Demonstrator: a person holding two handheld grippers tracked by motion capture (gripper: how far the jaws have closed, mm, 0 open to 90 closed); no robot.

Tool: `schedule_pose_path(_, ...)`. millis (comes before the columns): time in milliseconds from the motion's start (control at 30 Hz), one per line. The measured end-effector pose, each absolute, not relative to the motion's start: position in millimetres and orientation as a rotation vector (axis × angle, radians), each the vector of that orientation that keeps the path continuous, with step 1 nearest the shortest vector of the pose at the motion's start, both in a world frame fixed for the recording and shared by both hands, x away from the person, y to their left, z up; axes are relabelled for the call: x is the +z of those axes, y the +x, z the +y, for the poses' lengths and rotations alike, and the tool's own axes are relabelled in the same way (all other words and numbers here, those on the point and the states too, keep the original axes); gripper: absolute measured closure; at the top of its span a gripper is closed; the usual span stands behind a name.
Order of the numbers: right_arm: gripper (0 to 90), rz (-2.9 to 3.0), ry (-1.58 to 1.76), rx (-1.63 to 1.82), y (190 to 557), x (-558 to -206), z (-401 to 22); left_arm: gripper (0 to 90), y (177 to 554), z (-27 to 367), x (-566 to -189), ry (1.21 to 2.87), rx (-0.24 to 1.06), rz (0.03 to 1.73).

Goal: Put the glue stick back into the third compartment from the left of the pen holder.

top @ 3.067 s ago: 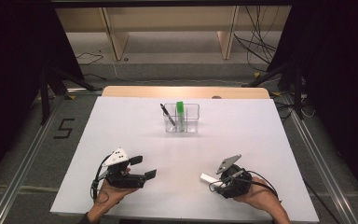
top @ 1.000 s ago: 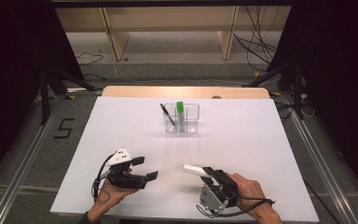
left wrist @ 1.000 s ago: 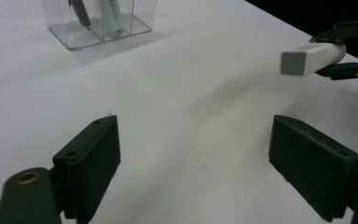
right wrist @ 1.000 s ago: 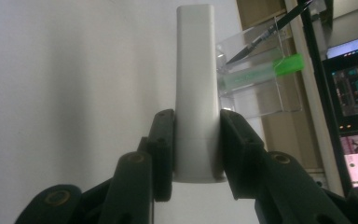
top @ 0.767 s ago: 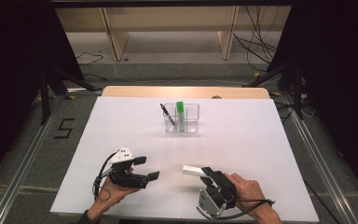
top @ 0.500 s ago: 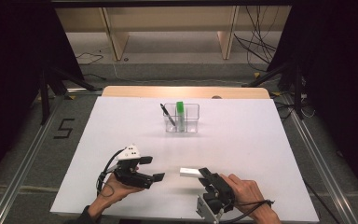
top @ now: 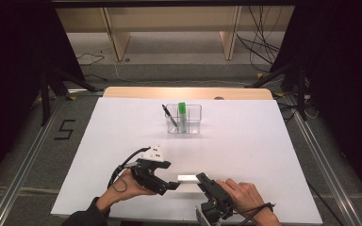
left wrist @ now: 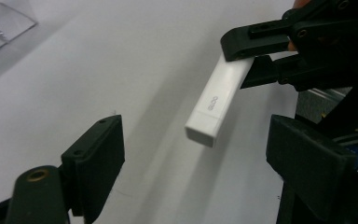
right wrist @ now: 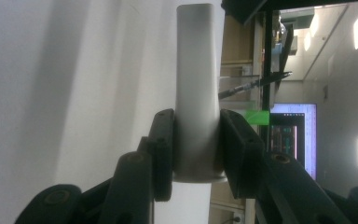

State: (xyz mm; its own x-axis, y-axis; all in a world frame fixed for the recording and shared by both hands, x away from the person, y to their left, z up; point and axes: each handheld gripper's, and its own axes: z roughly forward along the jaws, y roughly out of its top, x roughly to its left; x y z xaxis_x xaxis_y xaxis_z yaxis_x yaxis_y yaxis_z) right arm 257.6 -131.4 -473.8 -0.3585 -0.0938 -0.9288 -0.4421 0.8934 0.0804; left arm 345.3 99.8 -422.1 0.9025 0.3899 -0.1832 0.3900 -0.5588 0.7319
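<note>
The left claw [top: 172, 184] is sitting at the near left of the white counter [top: 245, 136], held in the person's left hand [top: 127, 188], with its jaws standing well apart and gripping nothing. In the left gripper view the left claw [left wrist: 196, 154] is showing both black jaws spread wide, and the free end of the white stick [left wrist: 216, 100] is hanging in the gap between them, touching neither one. Just to the right, the white stick [top: 187, 178] is lying level above the counter, near its front edge, spanning the space between the two claws. Its right end is being pinched by the right claw [top: 201, 178], which the person's right hand [top: 242, 200] is holding at the near centre of the counter. In the right gripper view the right claw [right wrist: 196, 140] is clamping the white stick [right wrist: 195, 84] near its base, both pads pressing on its sides, with the rest of the stick projecting straight out beyond the jaws. Farther back, at the centre of the counter and well apart from both claws, a clear holder [top: 193, 123] is standing upright, carrying a black pen [top: 169, 116] leaning to the left and a green marker [top: 182, 113] beside it.
</note>
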Motion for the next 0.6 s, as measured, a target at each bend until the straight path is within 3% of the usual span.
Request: schedule_pose_path(600,67.7,1.908,-0.47,0.361,253,-480,-127,35.3,353,58,-423,2.431,-0.111,0.38)
